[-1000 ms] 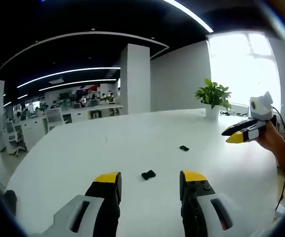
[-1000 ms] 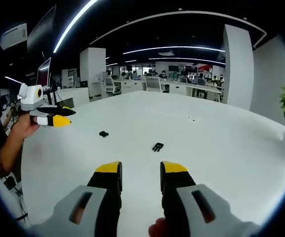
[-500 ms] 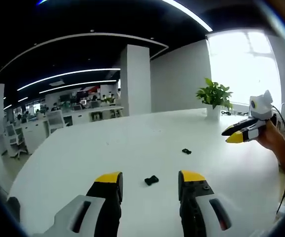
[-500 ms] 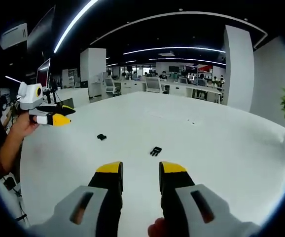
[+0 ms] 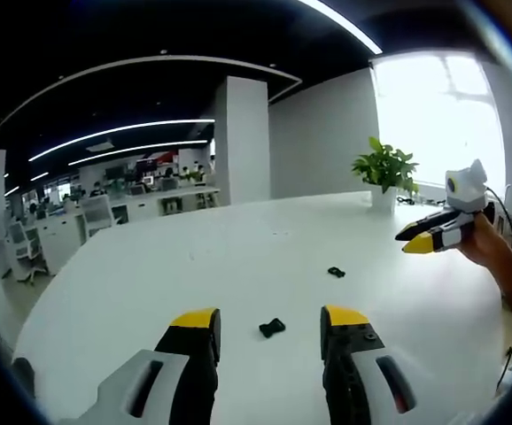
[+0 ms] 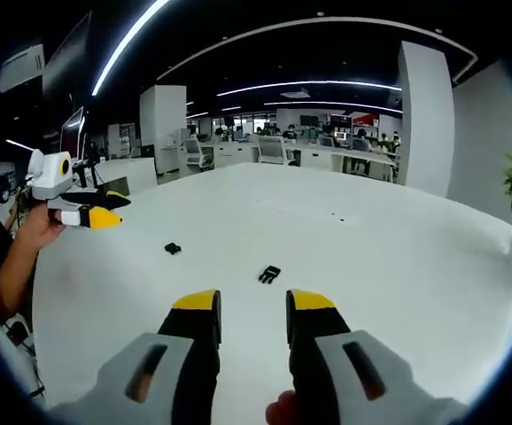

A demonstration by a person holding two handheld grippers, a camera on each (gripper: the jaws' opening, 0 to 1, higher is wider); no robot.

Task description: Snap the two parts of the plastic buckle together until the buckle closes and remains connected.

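Left gripper view: the left gripper, jaws spread and empty, frames at lower centre one small black plastic buckle part lying on the white bench; the second black buckle part lies well apart, toward centre right. Right gripper view: the right gripper, likewise spread and empty, faces the pronged-looking part at centre. Neither part is grasped; pickup, alignment and snapping all remain.
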